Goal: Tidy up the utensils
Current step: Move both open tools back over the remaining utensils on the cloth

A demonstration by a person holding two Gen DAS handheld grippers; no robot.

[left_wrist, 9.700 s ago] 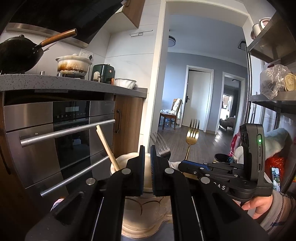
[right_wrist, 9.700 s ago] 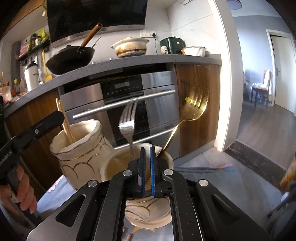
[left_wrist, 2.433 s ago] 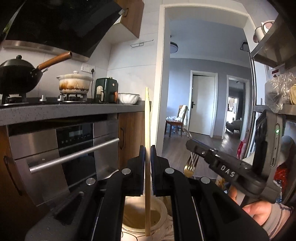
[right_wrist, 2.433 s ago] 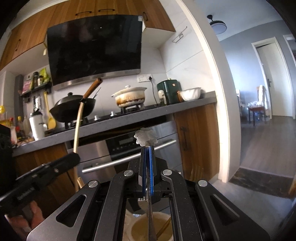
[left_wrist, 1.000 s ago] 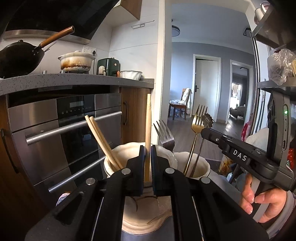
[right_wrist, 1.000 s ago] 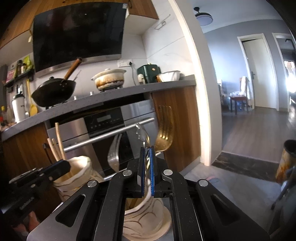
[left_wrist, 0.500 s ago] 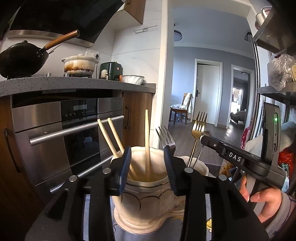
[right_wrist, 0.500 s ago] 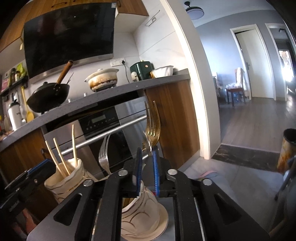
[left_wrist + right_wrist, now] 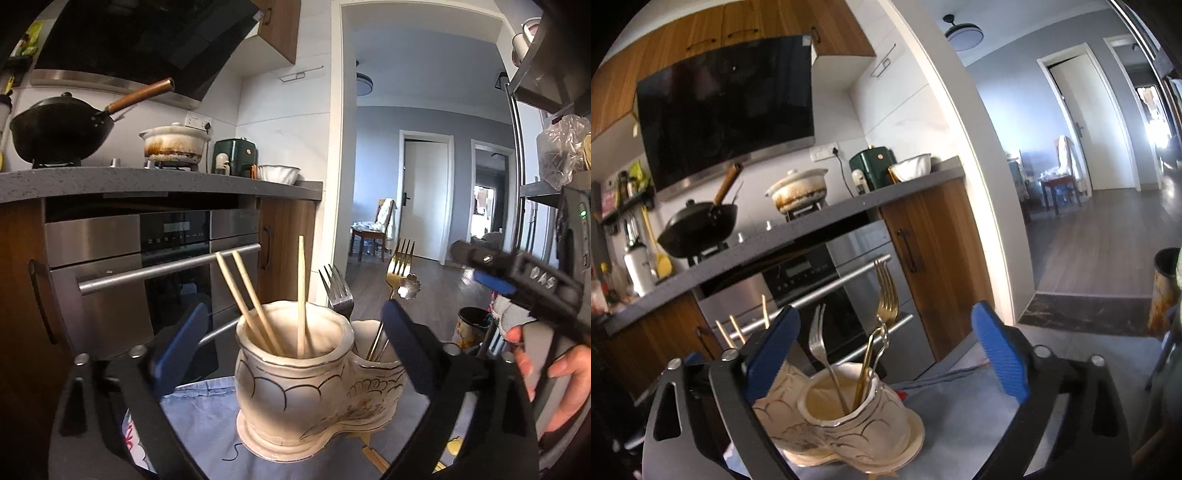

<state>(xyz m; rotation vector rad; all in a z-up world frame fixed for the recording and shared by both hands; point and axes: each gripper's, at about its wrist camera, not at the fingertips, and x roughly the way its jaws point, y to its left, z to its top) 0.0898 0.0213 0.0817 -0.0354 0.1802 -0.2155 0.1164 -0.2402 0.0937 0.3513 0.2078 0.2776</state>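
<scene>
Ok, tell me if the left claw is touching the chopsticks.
Apart. The left wrist view shows the left claw wide open, both pads clear of the chopsticks standing in the holder.

The double utensil holder [image 9: 295, 373] is glossy cream ceramic with thin gilt lines (its glaze catches the light). The chopsticks [image 9: 301, 295] in it look like pale matt wood; one fork [image 9: 886, 295] is shiny gold-coloured metal, another [image 9: 817, 334] polished steel. Beneath lies soft blue cloth [image 9: 199, 417].
</scene>
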